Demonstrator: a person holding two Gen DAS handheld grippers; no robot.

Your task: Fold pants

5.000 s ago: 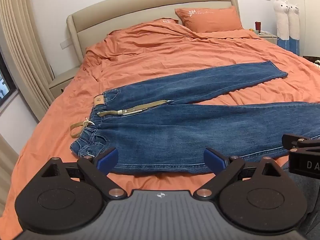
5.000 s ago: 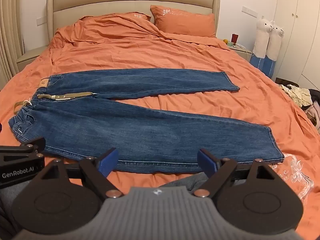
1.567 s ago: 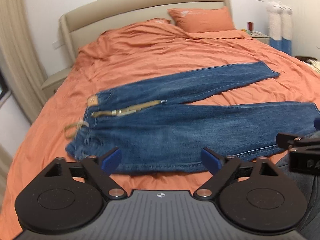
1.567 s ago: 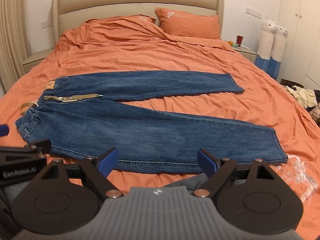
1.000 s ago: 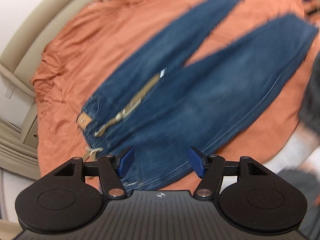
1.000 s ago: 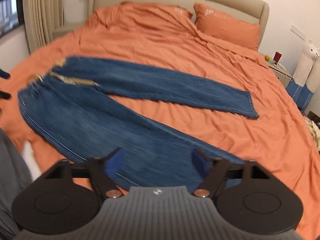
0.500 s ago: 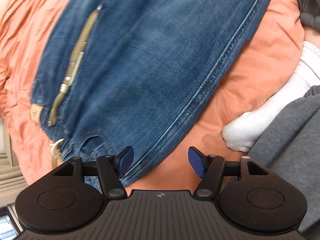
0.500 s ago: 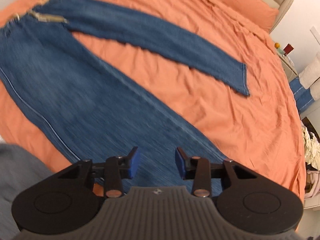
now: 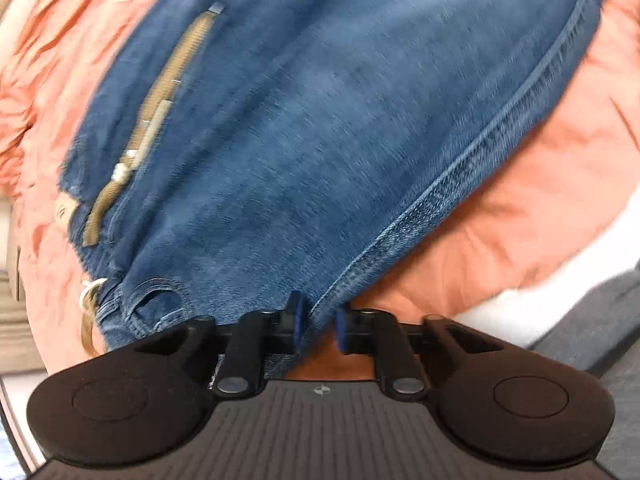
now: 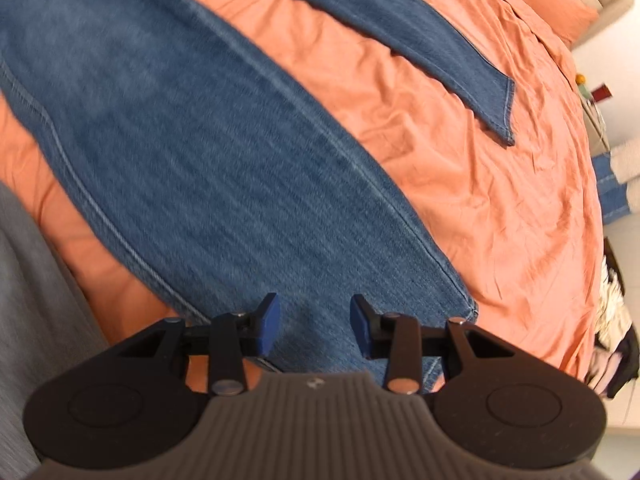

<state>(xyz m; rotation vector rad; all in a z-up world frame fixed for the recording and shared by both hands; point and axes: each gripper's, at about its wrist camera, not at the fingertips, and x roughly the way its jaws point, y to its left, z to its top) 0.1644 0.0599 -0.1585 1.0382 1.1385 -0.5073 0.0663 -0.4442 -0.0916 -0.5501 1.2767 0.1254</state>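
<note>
The jeans (image 10: 208, 152) lie spread flat on the orange bedsheet (image 10: 500, 208), legs splayed apart, the far leg (image 10: 440, 40) angling off to the right and the near leg running along the near edge of the bed. They are thick blue denim: heavy, limp but with some body, rough enough not to slip, with stiff double-stitched side seams. A tan belt (image 9: 160, 120) lies loose across the waist end at the left.

The left gripper (image 9: 318, 326) has its blue pads drawn narrow on the near side seam by the waist, with denim bunched between them; the picture is blurred, so the pinch looks closed rather than proven. The right gripper (image 10: 314, 326) stands partly open over the near leg close to its hem, the fabric still flat beneath it.

Seam and hem are the best holds, I judge: thick, firm edges that will carry the leg's weight when it is lifted over onto the far leg.
</note>
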